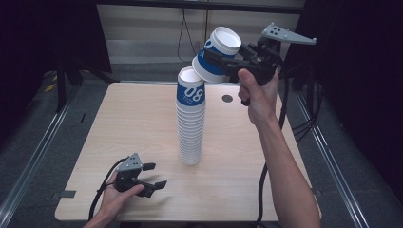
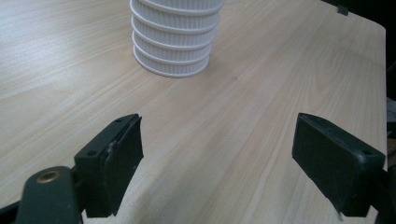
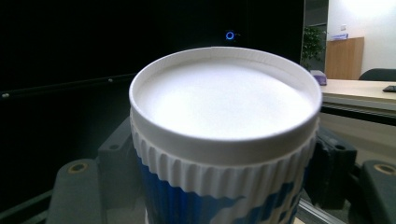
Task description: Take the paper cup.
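High view: one tall stack of ribbed white paper cups, the top one blue-banded, stands mid-table. Right gripper, raised over the far edge, clamps one tilted cup. Left gripper, jaws wide and empty, rests near the front-left corner.

Lighting: even overhead on light wooden table; dark surrounds; soft shadows; overexposed white-and-blue paper cup base; slightly soft focus throughout
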### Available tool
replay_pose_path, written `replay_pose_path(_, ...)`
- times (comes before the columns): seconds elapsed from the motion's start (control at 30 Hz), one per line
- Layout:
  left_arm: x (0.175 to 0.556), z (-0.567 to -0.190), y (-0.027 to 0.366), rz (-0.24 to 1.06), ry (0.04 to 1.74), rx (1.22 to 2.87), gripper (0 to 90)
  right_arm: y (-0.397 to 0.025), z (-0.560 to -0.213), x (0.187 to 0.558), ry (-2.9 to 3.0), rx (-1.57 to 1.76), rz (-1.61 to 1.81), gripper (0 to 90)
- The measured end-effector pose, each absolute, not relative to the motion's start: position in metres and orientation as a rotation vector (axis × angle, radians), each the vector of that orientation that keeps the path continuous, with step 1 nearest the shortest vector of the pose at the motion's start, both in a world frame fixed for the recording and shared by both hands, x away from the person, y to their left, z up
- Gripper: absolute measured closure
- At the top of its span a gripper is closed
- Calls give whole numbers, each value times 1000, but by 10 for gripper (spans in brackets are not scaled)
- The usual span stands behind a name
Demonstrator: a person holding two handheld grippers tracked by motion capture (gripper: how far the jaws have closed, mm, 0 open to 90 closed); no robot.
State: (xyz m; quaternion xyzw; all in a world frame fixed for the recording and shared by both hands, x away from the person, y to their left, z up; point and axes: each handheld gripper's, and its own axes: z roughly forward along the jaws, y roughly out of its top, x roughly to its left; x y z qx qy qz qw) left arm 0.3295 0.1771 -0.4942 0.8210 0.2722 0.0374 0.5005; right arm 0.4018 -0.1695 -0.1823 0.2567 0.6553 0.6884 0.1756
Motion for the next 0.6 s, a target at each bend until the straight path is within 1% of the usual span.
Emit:
replay_pose_path(0.3, 329, -494, 176, 97, 655, 1991, 162, -186, -182, 391, 1851, 746, 1906, 268)
replay_pose_path(0.6, 331, -494, 174, 100, 648, 1988, 162, -199, -202, 380, 1906, 790, 1809, 268)
